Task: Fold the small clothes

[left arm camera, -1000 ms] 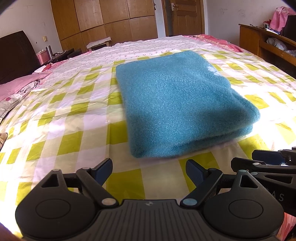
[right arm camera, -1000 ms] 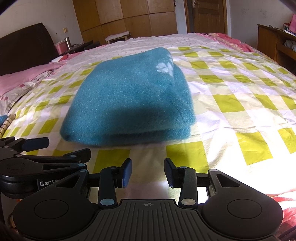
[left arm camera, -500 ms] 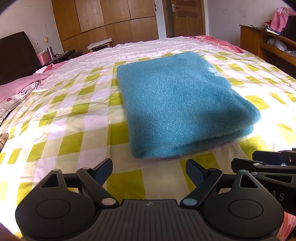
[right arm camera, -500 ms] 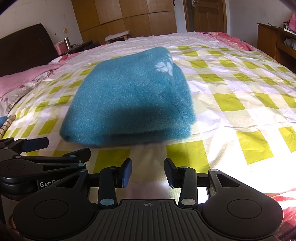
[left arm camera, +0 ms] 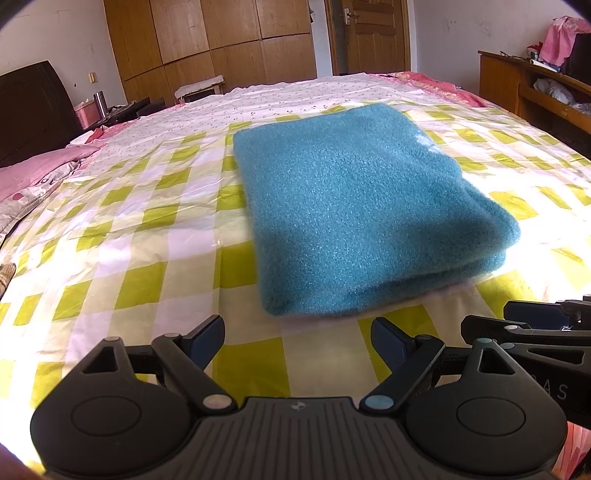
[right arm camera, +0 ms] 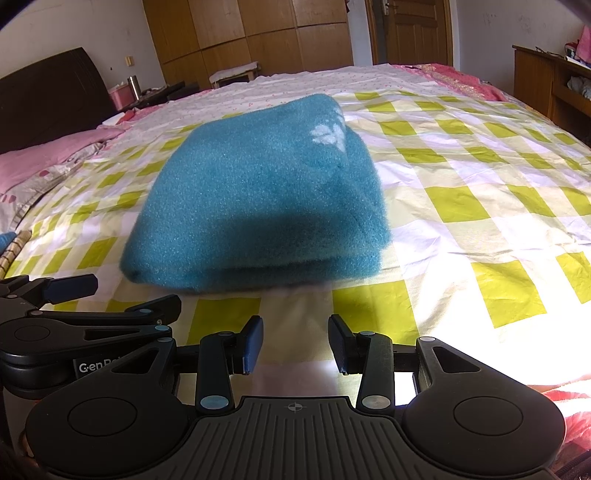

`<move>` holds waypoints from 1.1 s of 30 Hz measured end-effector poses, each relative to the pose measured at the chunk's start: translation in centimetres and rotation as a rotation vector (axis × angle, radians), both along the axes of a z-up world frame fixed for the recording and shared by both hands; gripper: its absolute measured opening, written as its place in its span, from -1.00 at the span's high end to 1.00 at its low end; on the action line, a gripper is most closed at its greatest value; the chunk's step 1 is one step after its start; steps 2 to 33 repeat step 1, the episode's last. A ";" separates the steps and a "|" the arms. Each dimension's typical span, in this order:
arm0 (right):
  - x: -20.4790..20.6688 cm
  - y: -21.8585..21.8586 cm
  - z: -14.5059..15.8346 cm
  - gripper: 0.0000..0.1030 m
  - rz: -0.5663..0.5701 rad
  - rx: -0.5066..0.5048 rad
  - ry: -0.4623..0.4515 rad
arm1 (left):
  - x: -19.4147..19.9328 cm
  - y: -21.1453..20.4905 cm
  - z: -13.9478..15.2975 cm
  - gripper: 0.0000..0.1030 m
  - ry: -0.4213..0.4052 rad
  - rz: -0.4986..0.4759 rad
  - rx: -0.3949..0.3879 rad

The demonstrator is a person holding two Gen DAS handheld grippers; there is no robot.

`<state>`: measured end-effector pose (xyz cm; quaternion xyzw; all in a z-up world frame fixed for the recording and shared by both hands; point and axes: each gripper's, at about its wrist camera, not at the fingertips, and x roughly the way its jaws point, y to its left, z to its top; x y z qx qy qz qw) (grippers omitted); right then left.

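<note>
A folded teal fleece garment (left arm camera: 362,206) lies flat on a bed (left arm camera: 122,236) spread with a yellow-green and white checked sheet, seen from the left wrist camera; the left gripper (left arm camera: 297,338) hovers just short of the garment's near edge, its blue-padded jaws wide apart with only sheet between them. Part of the right gripper (left arm camera: 532,325) shows to the right of the garment's near corner, apart from the cloth. Beyond the garment stand a wooden wardrobe (left arm camera: 221,48) and a door (left arm camera: 369,35); a pink pillow (left arm camera: 33,173) lies to its left by a dark headboard (left arm camera: 33,110), and a wooden shelf unit (left arm camera: 535,92) stands to its right. From the right wrist camera, the garment (right arm camera: 258,195) sits stacked in layers, a pale motif (right arm camera: 327,134) near its far right corner and a shadow across its near part. The right gripper (right arm camera: 295,343) hangs just before the near fold, jaws apart and clamped on nothing. The left gripper (right arm camera: 92,299) lies left of the garment's near corner, not touching it.
</note>
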<state>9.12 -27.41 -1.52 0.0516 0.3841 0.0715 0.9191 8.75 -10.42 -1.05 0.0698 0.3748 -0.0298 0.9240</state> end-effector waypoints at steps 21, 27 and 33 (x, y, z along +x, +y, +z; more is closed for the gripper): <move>0.0 0.0 0.0 0.24 0.000 0.000 0.000 | 0.0 0.0 0.0 -0.78 0.000 0.001 -0.001; 0.0 0.0 0.0 0.24 0.000 0.000 0.000 | 0.0 0.0 0.0 -0.78 0.000 0.001 -0.001; 0.0 0.0 0.0 0.24 0.000 0.000 0.000 | 0.0 0.0 0.0 -0.78 0.000 0.001 -0.001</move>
